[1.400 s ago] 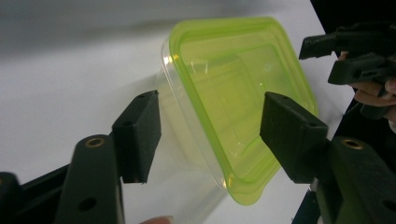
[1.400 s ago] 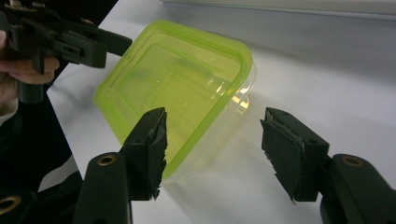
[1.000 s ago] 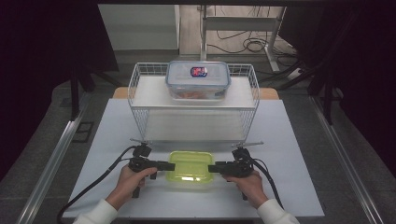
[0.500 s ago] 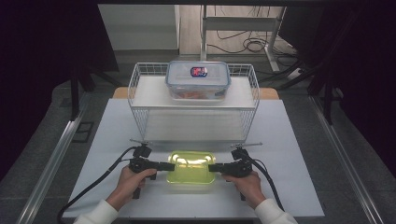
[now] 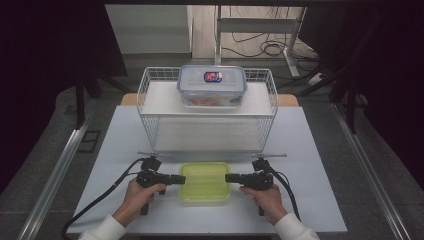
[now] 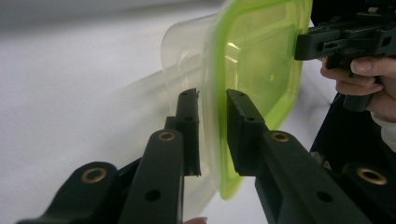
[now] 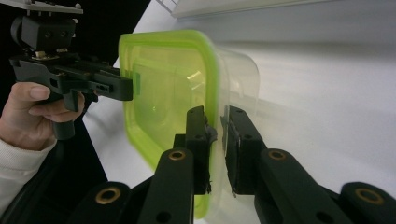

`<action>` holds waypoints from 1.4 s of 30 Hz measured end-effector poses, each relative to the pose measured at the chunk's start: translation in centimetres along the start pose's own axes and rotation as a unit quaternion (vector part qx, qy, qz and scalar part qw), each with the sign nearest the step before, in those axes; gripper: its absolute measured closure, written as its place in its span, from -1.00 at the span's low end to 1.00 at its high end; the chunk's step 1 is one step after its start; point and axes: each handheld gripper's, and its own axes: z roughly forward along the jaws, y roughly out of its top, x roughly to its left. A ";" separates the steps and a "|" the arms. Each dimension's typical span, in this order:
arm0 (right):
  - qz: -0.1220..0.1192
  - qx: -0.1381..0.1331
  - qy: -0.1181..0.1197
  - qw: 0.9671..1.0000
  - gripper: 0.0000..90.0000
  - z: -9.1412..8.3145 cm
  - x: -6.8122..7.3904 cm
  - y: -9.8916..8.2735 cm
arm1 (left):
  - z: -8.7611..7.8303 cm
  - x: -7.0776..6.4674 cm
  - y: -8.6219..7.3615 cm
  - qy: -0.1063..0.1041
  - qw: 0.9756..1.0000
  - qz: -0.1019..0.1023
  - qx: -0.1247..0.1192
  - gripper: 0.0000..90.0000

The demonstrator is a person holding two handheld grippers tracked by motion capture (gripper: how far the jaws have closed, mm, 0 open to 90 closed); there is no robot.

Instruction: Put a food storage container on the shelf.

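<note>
A clear container with a lime-green lid (image 5: 205, 181) lies near the front edge of the white table (image 5: 310, 150). My left gripper (image 5: 179, 179) meets its left end and my right gripper (image 5: 229, 177) its right end. In the left gripper view the jaws (image 6: 212, 93) close over the green rim of the container (image 6: 257, 60), and the right gripper (image 6: 341, 39) shows at the far end. In the right gripper view the jaws (image 7: 217, 112) pinch the opposite rim of the container (image 7: 159, 88), with the left gripper (image 7: 74, 77) beyond.
A white wire basket (image 5: 150, 100) stands at the back of the table. On top of it rests a clear box with a blue-grey lid (image 5: 212, 85). Cables trail from both grippers toward the front corners. Bare table lies either side of the hands.
Half a second ago the green lid caught the light and looked tilted or raised; now it lies level. Both hands have stayed almost where they were.
</note>
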 end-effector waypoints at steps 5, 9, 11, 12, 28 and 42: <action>-0.015 -0.006 0.000 1.000 0.78 -0.3 0.4 -0.1 | -0.3 -0.4 -0.2 -0.002 1.000 0.010 -0.005 0.72; -0.027 -0.009 0.000 1.000 0.78 -0.6 0.8 0.0 | -0.6 -0.7 -0.4 -0.004 1.000 0.018 -0.008 0.72; -0.033 -0.011 0.002 0.999 0.78 -0.8 0.9 0.0 | -0.7 -0.9 -0.4 -0.006 1.000 0.021 -0.011 0.72; -0.034 -0.011 0.003 0.999 0.78 -0.8 0.9 0.0 | -0.9 -1.0 -0.4 -0.007 1.000 0.024 -0.013 0.72; -0.084 -0.030 0.004 0.996 0.78 -1.7 2.0 0.6 | -1.9 -2.2 -0.2 -0.002 0.998 0.060 -0.034 0.72; -0.108 -0.053 0.010 0.993 0.78 -2.9 3.2 1.4 | -3.4 -3.6 0.8 -0.010 0.995 0.082 -0.062 0.72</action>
